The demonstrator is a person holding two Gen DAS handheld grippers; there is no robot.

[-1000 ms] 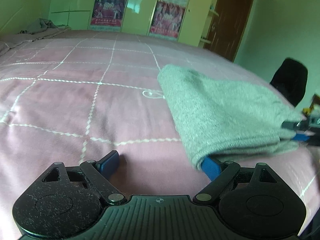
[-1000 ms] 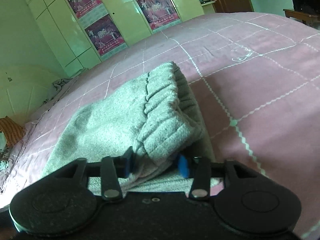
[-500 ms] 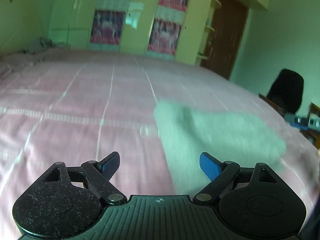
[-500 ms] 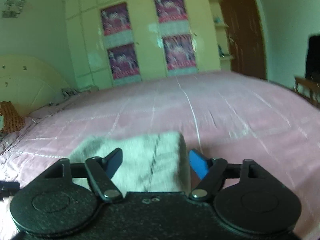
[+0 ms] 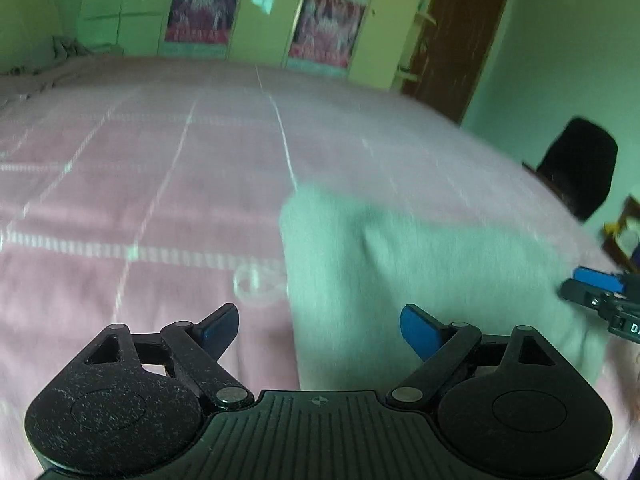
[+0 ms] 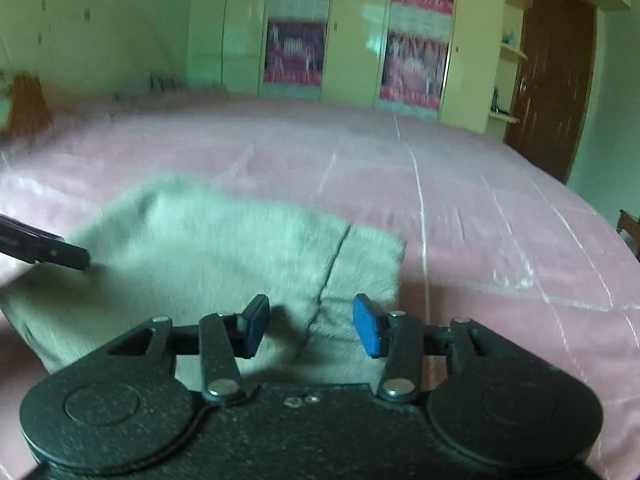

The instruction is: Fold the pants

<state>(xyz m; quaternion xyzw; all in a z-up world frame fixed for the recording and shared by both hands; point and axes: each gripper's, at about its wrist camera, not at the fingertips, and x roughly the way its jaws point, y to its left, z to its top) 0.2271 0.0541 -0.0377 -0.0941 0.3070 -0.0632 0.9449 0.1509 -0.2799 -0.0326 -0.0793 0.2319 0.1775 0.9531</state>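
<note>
One pair of grey knit pants (image 5: 432, 280), folded into a flat, roughly rectangular bundle, lying on the pink bedspread (image 5: 160, 168) near its front edge. Ribbed band with a dark seam line (image 6: 334, 264) at the end nearest the right wrist camera. No container anywhere in view; only the bedspread, crossed by thin white grid lines, beneath the cloth.

Two grippers, neither holding anything. Left gripper (image 5: 318, 322) held low and level over the bedspread at the bundle's left edge, blue-padded jaws wide apart, the right pad over grey cloth, the left pad over bare pink cover; contact with the cloth impossible to judge through the blur. Right gripper (image 6: 311, 328) pointed along the bed at the banded end, jaws apart with a clear gap between them and grey knit showing through that gap; touching or merely hovering, not clear. Seen too from the left wrist view at the far right edge (image 5: 596, 288), beside the bundle's other end.

Beyond the bed: yellow-green wardrobe (image 6: 352, 32) with pink posters on its doors, four visible in the right wrist view (image 6: 294, 52). One brown door (image 6: 552, 76) to the right, and one dark chair back (image 5: 576, 172) past the bed's right side.
</note>
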